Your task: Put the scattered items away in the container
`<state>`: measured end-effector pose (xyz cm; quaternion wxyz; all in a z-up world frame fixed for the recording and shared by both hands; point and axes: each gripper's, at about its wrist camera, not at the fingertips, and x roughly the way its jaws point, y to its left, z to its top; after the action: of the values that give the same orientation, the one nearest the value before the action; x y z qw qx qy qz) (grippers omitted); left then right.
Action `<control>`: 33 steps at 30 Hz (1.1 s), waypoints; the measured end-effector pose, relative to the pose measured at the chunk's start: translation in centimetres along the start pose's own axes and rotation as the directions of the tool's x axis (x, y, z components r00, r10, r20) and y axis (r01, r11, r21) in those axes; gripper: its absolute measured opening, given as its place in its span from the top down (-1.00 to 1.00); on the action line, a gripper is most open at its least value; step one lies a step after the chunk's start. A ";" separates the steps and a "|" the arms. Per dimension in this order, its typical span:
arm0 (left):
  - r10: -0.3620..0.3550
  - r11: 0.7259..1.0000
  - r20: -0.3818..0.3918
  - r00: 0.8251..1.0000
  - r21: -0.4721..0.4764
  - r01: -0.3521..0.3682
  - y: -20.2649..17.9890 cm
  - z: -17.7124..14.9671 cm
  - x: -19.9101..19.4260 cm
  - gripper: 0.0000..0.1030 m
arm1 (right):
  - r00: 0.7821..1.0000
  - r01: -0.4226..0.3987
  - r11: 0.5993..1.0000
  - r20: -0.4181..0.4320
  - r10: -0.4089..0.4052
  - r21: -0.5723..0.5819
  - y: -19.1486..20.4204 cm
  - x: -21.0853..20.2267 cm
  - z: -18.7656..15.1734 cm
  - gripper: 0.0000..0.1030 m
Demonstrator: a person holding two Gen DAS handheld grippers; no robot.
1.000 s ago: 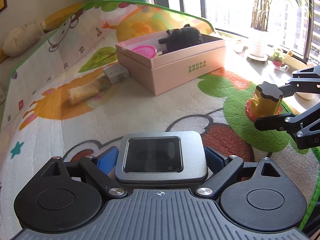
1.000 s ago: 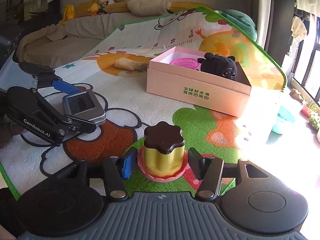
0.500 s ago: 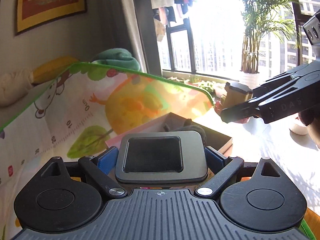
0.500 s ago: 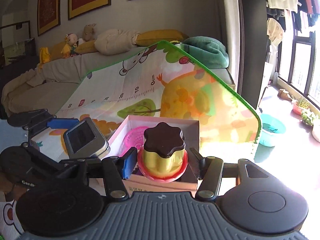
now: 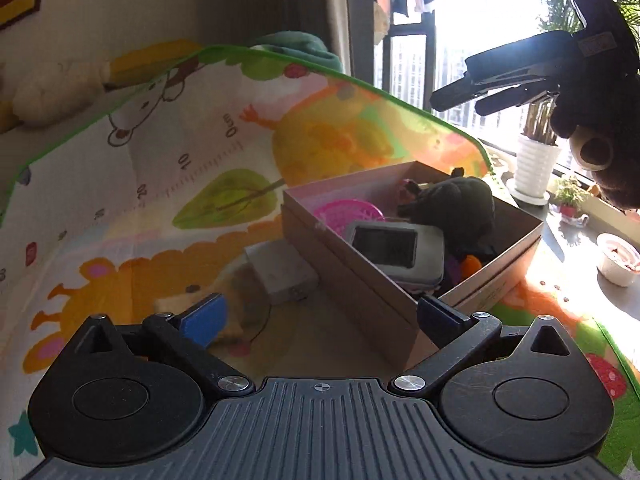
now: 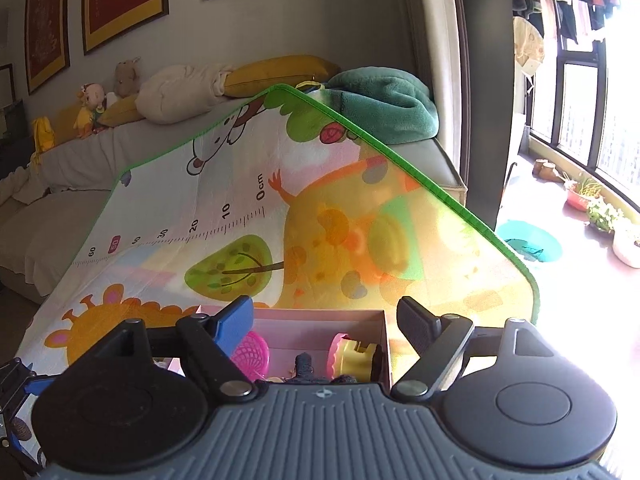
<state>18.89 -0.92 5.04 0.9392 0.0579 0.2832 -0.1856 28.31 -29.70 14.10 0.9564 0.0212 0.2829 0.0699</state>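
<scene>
The pink box (image 5: 340,280) stands on the play mat. In it lie a grey tin (image 5: 396,248), a black plush (image 5: 460,208) and a pink basket (image 5: 348,212). My left gripper (image 5: 320,316) hangs just over the box's near corner, its jaws opening with nothing between them. In the right wrist view the yellow cup toy (image 6: 356,356) lies on its side in the box (image 6: 320,320), beside the pink basket (image 6: 252,352). Above it my right gripper (image 6: 326,320) is opening and holds nothing. That gripper (image 5: 520,72) also shows high at the upper right of the left wrist view.
A small white box (image 5: 280,276) and a pale bread-like toy (image 5: 180,304) lie on the mat (image 5: 200,160) left of the pink box. A sofa (image 6: 60,200) with cushions and a green blanket (image 6: 384,104) stands behind. Plant pots (image 5: 534,168) and a teal basin (image 6: 528,244) line the window side.
Both grippers rose from the mat to above the box and opened. The grey tin left my left jaws and the yellow cup toy left my right jaws; both now lie in the box.
</scene>
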 end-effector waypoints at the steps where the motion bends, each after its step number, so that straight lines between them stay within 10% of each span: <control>1: 0.030 0.999 -0.019 0.999 -0.030 -0.030 1.0 -0.8 -0.3 -1.00 | 1.000 -0.001 1.000 -0.011 0.001 -0.005 0.7 0.1 0.0 -0.54; 9: 0.142 0.949 -0.069 0.988 -0.274 -0.155 7.3 -5.2 -1.3 -1.00 | 0.986 -0.122 0.988 -0.130 0.109 -0.099 10.6 3.1 0.4 -0.50; 15: 0.098 0.945 -0.015 0.995 -0.312 -0.097 7.7 -5.6 -1.9 -1.00 | 0.945 -0.160 0.974 -0.309 0.104 -0.160 16.9 8.7 -0.3 0.41; 28: 0.043 0.930 0.002 0.999 -0.364 -0.039 8.5 -5.9 -1.8 -1.00 | 0.897 0.019 0.905 -0.393 -0.203 -0.424 21.9 21.2 -1.7 0.41; 33: 0.057 0.902 0.025 0.998 -0.429 -0.041 9.7 -6.2 -2.2 -1.00 | 0.872 -0.085 0.919 -0.475 -0.118 -0.385 22.4 18.3 -2.5 0.38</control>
<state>17.75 10.08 1.17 0.9384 -0.1462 0.2979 -0.0961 39.42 -4.87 3.93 0.8385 -0.1921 0.4957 0.1198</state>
